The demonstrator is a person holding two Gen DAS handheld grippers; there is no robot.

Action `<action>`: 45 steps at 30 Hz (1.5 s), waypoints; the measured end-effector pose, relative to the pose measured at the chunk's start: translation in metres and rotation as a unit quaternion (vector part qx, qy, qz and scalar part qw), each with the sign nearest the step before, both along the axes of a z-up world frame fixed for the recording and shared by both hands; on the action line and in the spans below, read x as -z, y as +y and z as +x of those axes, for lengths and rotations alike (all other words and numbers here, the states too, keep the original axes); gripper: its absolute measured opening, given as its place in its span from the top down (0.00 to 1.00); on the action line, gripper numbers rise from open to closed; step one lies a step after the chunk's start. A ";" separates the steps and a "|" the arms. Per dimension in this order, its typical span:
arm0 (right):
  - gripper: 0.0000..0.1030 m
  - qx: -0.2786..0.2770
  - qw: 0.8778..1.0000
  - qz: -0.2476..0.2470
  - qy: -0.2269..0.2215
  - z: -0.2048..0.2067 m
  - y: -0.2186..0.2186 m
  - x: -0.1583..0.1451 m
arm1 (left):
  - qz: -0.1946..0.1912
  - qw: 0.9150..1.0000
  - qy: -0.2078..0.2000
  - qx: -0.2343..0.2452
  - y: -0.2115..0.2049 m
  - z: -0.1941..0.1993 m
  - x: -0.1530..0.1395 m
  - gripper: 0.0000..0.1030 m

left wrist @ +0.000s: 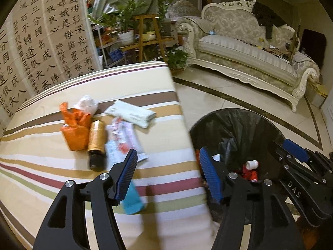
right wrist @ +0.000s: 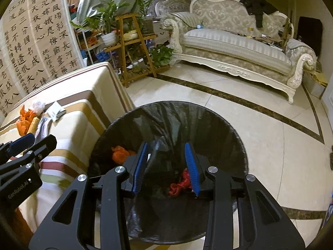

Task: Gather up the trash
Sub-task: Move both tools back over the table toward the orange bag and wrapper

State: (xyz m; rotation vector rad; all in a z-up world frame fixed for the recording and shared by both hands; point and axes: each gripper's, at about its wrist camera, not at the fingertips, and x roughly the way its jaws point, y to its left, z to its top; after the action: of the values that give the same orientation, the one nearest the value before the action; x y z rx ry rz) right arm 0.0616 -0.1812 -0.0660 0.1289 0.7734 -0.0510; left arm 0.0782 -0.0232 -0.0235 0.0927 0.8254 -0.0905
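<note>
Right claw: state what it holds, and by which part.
Nothing is gripped. The right claw hangs open over the bin; a dark scrap sits beside one pad only, not pinched.

The bin [right wrist: 166,125] stood just beside the striped table [left wrist: 162,141], its mouth unblocked from above. Left of the bin, litter [left wrist: 100,129] crowded the tabletop; bare floor [right wrist: 270,145] lay right.
</note>
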 end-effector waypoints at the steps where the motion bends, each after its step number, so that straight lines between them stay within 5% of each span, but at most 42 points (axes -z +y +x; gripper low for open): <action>1: 0.55 -0.003 1.000 -0.001 -0.002 0.000 0.003 -0.001 | 0.000 1.000 0.000 -0.003 0.004 -0.001 0.000 0.41; 20: 0.55 -0.081 0.997 -0.008 -0.008 0.015 0.079 -0.020 | -0.006 0.996 0.000 -0.093 0.095 0.003 -0.004 0.41; 41: 0.54 -0.116 0.993 -0.008 -0.008 0.049 0.117 -0.027 | -0.031 0.995 0.020 -0.092 0.126 0.045 0.003 0.36; 45: 0.54 -0.118 0.993 -0.006 -0.003 0.051 0.120 -0.023 | -0.025 0.996 0.021 -0.084 0.126 0.046 0.005 0.50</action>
State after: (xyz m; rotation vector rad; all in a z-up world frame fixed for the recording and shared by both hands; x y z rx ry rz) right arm 0.1129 -0.0612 -0.0429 0.0251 0.7778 0.1690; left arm 0.1239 0.1025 -0.0283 -0.0260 0.8699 0.0457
